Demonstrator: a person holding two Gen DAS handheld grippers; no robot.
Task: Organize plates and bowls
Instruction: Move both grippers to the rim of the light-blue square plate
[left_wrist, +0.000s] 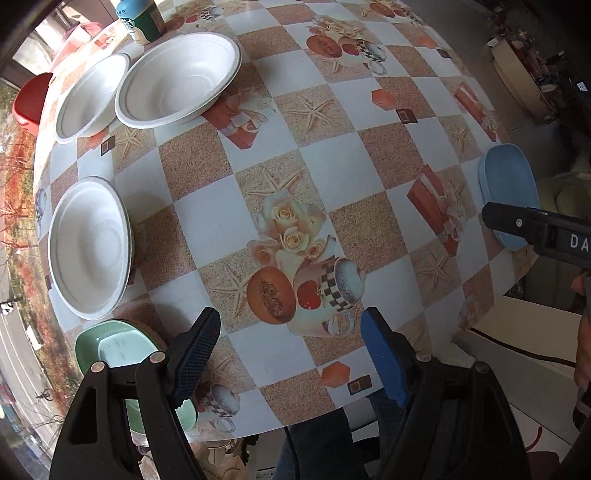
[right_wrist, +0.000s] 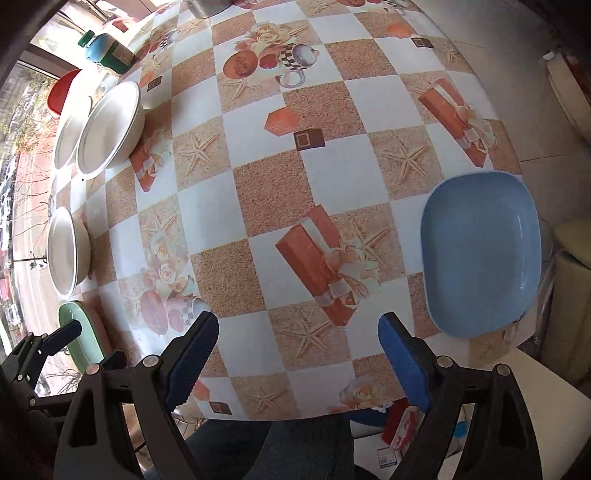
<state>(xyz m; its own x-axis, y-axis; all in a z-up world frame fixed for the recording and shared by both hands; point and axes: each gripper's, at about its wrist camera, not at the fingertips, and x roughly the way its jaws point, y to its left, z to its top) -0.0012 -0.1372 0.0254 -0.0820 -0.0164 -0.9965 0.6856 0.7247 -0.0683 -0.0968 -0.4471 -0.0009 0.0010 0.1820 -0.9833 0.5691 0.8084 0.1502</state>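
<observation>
Three white bowls stand on the table's left side: two at the back (left_wrist: 177, 79) (left_wrist: 90, 98) and one nearer (left_wrist: 90, 247); they also show in the right wrist view (right_wrist: 110, 127) (right_wrist: 68, 251). A green plate (left_wrist: 122, 350) (right_wrist: 79, 332) lies at the near left edge, partly behind my left gripper's finger. A blue plate (right_wrist: 480, 251) (left_wrist: 508, 184) lies at the right edge. My left gripper (left_wrist: 291, 354) is open and empty above the table's near edge. My right gripper (right_wrist: 299, 354) is open and empty, just left of the blue plate.
The table (right_wrist: 273, 192) has a checkered, patterned cloth. A green Starbucks bottle (left_wrist: 142, 20) (right_wrist: 107, 55) stands at the far left corner. A red stool (left_wrist: 31, 99) sits beyond the left edge. My right gripper's body (left_wrist: 535, 232) shows over the blue plate in the left wrist view.
</observation>
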